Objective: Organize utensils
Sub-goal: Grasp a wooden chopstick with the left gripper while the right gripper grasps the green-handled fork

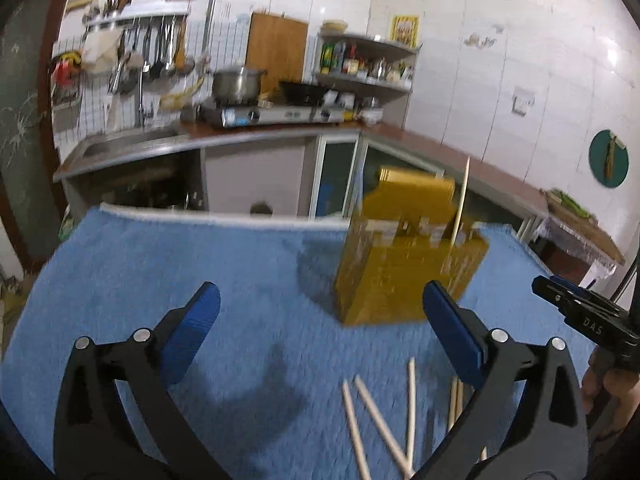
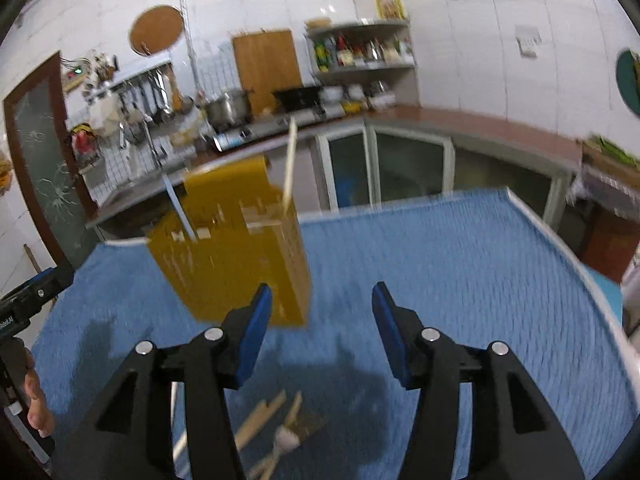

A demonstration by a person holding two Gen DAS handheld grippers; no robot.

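A yellow utensil holder (image 1: 404,256) stands on the blue towel (image 1: 200,272) with one pale chopstick (image 1: 461,204) upright in it. It also shows in the right wrist view (image 2: 236,256) with the chopstick (image 2: 289,160). Several loose chopsticks (image 1: 376,412) lie on the towel in front of the holder. My left gripper (image 1: 320,332) is open and empty above them, left of the holder's base. My right gripper (image 2: 320,332) is open and empty; wooden utensils (image 2: 272,428) lie blurred under it. The right gripper also shows at the left wrist view's right edge (image 1: 580,312).
Behind the towel-covered table runs a kitchen counter (image 1: 240,136) with a sink, a gas stove (image 1: 264,114), a steel pot (image 1: 236,82) and a spice shelf (image 1: 364,64). The table's far edge (image 2: 532,216) drops off to the right.
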